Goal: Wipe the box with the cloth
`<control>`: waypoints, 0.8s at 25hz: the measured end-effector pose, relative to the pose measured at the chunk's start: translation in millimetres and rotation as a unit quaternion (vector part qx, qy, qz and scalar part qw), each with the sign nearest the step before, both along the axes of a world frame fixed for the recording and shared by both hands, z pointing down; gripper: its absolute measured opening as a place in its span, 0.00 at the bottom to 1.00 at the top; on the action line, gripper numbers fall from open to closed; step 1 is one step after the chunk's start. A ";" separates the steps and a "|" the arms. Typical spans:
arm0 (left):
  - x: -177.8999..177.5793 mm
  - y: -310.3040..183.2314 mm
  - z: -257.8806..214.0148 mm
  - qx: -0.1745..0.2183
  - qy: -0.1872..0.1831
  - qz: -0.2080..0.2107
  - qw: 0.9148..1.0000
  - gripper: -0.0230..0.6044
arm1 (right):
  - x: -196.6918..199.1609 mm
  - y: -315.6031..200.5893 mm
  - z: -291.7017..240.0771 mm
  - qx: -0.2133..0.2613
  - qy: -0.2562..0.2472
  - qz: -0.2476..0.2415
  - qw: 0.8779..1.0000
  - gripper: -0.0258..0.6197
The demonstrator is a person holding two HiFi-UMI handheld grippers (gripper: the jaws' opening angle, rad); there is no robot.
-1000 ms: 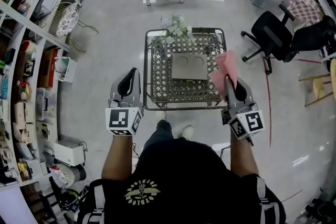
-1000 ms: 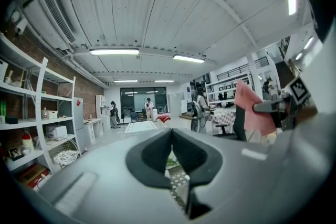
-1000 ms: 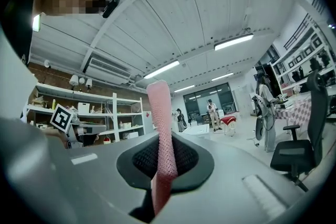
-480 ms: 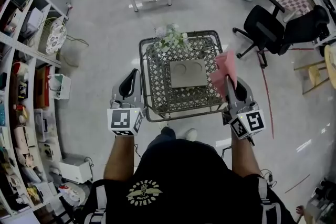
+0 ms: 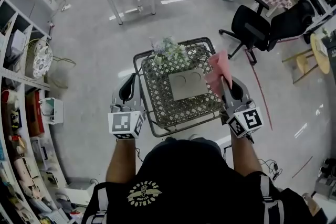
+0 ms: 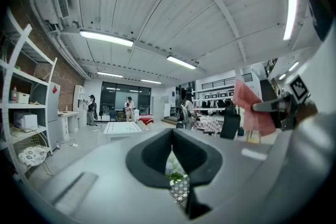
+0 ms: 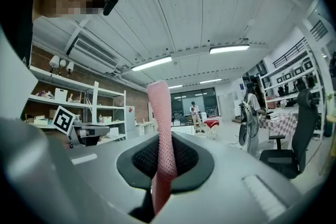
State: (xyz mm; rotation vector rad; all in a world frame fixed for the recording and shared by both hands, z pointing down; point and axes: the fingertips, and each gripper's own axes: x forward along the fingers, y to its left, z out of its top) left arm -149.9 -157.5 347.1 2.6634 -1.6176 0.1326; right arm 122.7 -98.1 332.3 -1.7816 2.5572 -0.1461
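The cloth [image 5: 219,72] is being held clamped in the right gripper [image 5: 224,83] — lowering onto the box [image 5: 186,84], ahead-left, is needed; left gripper [image 5: 128,89] closed, empty.

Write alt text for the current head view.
A person's right gripper holds a pink cloth up beside a flat grey box on a wire-mesh table. The left gripper, shut and empty, hovers at the table's left edge; flowers sit at its far end.
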 end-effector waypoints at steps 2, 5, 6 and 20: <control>-4.0 -10.9 3.4 -0.001 0.006 0.010 1.000 0.04 | -4.1 -7.0 -4.0 0.002 0.008 0.010 1.000 0.07; -6.5 -25.0 13.2 -0.008 0.016 0.022 1.000 0.04 | -9.5 -16.0 -5.3 0.000 0.018 0.022 1.000 0.07; -6.8 -28.6 17.9 -0.013 0.020 0.025 0.999 0.04 | -12.8 -18.9 -3.1 -0.003 0.021 0.023 1.000 0.07; 55.7 -70.9 62.1 -0.059 0.012 0.010 0.998 0.04 | 2.6 -80.6 88.6 -0.103 0.030 -0.044 0.993 0.07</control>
